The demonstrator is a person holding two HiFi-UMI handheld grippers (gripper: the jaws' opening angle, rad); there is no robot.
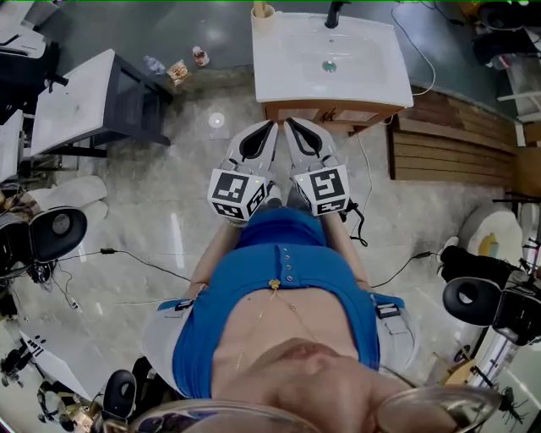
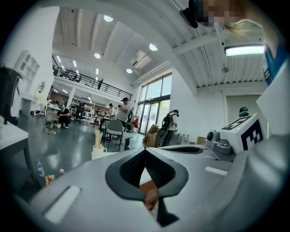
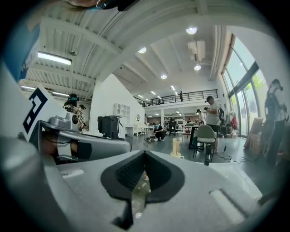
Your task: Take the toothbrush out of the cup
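Observation:
A pale cup (image 1: pixel 263 15) with the toothbrush (image 1: pixel 260 8) upright in it stands on the far left corner of the white washbasin (image 1: pixel 287 72). Both grippers are held side by side in front of the basin's wooden cabinet, well short of the cup. My left gripper (image 1: pixel 272 126) is shut with nothing in it, and my right gripper (image 1: pixel 288 123) is shut and empty too. In the left gripper view the cup (image 2: pixel 98 150) and toothbrush (image 2: pixel 98 137) show left of the closed jaws (image 2: pixel 145 149). In the right gripper view the cup (image 3: pixel 176 154) stands right of the jaws (image 3: pixel 145 152).
A black tap (image 1: pixel 336 13) rises at the back of the basin. A grey table (image 1: pixel 76 101) stands left, small bottles (image 1: pixel 177 70) lie on the floor, wooden slats (image 1: pixel 448 144) lie right. Black chairs (image 1: pixel 55 232) (image 1: pixel 472 298) and cables (image 1: pixel 135 258) flank me.

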